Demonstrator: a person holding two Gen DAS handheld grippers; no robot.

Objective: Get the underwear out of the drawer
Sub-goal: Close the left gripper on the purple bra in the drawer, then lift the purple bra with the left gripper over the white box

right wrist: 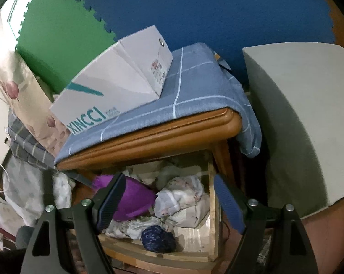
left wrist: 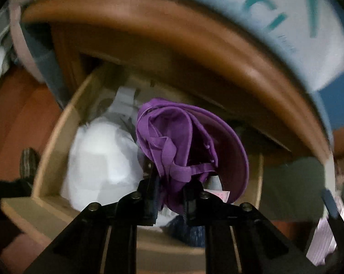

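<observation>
Nightstand (right wrist: 149,134) in orange-brown wood, top draped with blue checked cloth (right wrist: 194,84). Grey block (right wrist: 297,118) standing just beside, on the right of the right wrist view. White carton (right wrist: 117,80) lettered in teal, resting on the cloth, one end overhanging the front edge.

Drawer (right wrist: 211,207) of pale wood, pulled open beneath the top, filled with crumpled laundry. Contents: white garment (left wrist: 101,157) at the left in the left wrist view; pale floral bundle (right wrist: 183,196) toward the right side; dark blue knit ball (right wrist: 158,239) near the front wall.

Purple underwear (left wrist: 183,141), straps and curved cup visible, raised above the other laundry at the left half of the drawer. Lower part bunched between the fingers of left tool (left wrist: 169,194); upper part standing free above the fingers.

Left tool: pressed together, pinching the purple fabric. Jaws drawn in tight on the cloth, pointing steeply down into the drawer.

Right tool (right wrist: 169,203): spread wide, blue-padded fingers (right wrist: 229,201) apart, nothing between them. Positioned over the front of the drawer, clear of the laundry; left finger overlapping the purple underwear in the right wrist view, contact not determinable.
</observation>
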